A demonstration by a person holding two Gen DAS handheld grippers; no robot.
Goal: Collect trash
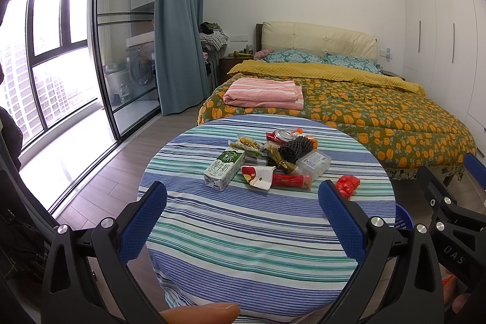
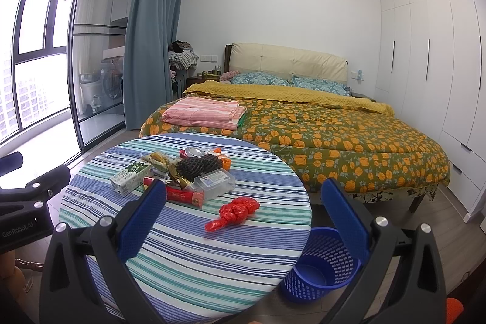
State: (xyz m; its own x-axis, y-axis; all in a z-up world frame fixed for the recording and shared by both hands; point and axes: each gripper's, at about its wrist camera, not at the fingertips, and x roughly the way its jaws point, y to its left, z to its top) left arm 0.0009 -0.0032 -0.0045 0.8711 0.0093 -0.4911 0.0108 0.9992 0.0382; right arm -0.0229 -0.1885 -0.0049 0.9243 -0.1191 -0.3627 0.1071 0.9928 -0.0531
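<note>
A pile of trash lies on the round striped table (image 1: 243, 233) (image 2: 182, 248): a green and white milk carton (image 1: 224, 169) (image 2: 131, 177), a red wrapper (image 1: 288, 181) (image 2: 185, 196), a clear plastic box (image 1: 313, 163) (image 2: 215, 181), a black foam net (image 1: 296, 149) (image 2: 190, 165), a can (image 1: 284, 135) (image 2: 194, 152) and a crumpled red bag (image 1: 347, 185) (image 2: 237, 211). A blue mesh bin (image 2: 319, 266) stands on the floor right of the table. My left gripper (image 1: 243, 217) is open and empty above the table's near half. My right gripper (image 2: 243, 217) is open and empty, near the red bag.
A bed (image 1: 349, 111) (image 2: 303, 129) with a floral cover and a folded pink blanket (image 1: 264, 93) stands behind the table. White wardrobes (image 2: 440, 66) line the right wall. Glass sliding doors (image 1: 121, 50) and a blue curtain (image 1: 179, 20) are at left.
</note>
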